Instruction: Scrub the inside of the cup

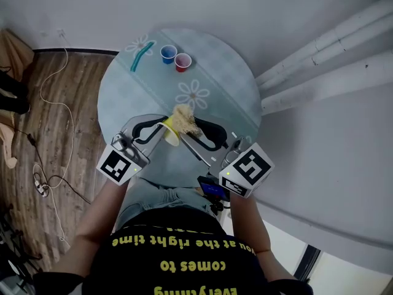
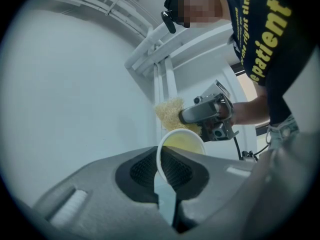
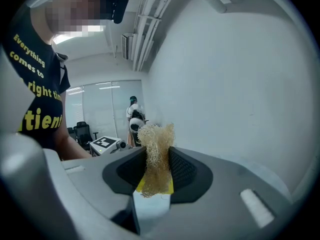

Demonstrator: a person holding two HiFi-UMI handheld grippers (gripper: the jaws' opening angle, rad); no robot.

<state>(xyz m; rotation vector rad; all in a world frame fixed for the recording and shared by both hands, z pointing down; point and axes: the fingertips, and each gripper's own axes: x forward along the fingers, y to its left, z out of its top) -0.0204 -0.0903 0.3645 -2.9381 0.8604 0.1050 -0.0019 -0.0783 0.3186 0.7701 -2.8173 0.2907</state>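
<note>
Cup: Your yellow cup (image 1: 171, 133) is up in the air over the near side of the table (image 1: 132, 94). It is tipped on its side, with its mouth toward the scrubber (image 3: 156, 151).
Left gripper: Your left gripper (image 2: 163, 170) has its fingers closed tight on the wall of the cup.
Right gripper: Your right gripper (image 3: 156, 170) has its fingers squeezed on the pale, stringy scrubber.
Scrubber: It sits right at the rim of the cup. I think it is not deep inside yet.
Scrub tip: Hold the cup still with your left gripper. Push the scrubber all the way in, then rub round the walls and the bottom. Go softly, because the cup looks thin and could bend or slip.
Shirt: The yellow words say "Everything comes to", "at the right time" and "patient".
Cubes: They show black and white squares and no words.
</note>
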